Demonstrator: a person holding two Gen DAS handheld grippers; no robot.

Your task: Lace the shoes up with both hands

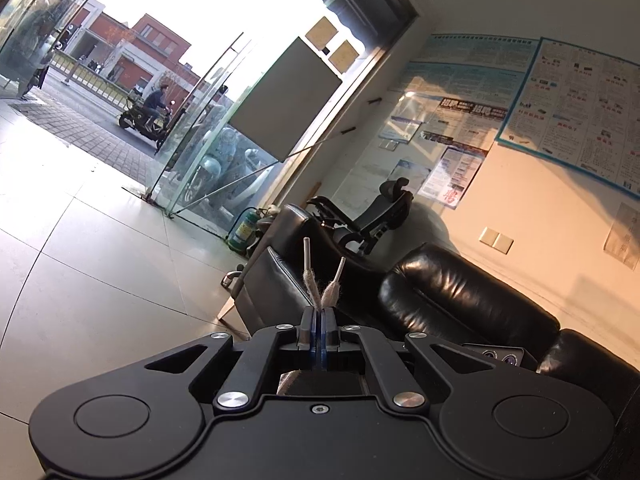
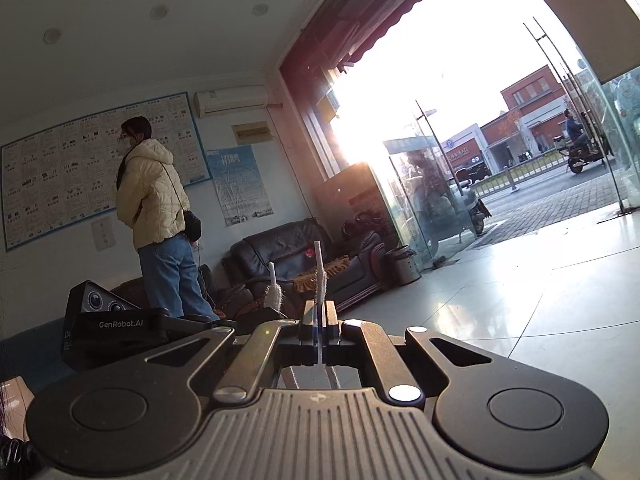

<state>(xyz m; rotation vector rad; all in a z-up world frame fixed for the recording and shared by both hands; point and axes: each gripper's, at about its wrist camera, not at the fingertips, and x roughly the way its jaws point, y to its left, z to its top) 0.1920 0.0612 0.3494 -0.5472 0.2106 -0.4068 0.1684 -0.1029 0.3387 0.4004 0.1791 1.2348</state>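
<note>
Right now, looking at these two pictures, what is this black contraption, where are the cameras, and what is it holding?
There is no robot here: a person holds one gripper tool in each hand. Each picture comes from a fisheye camera riding on a tool, looking forward along its two fingers. The left gripper has its fingers pressed together on fuzzy white lace ends, whose stiff tips stick up. The right gripper is likewise shut on a lace end; a second lace end rises just to its left. No shoe or work surface shows, only a black sofa, tiled floor and glass entrance.
</note>
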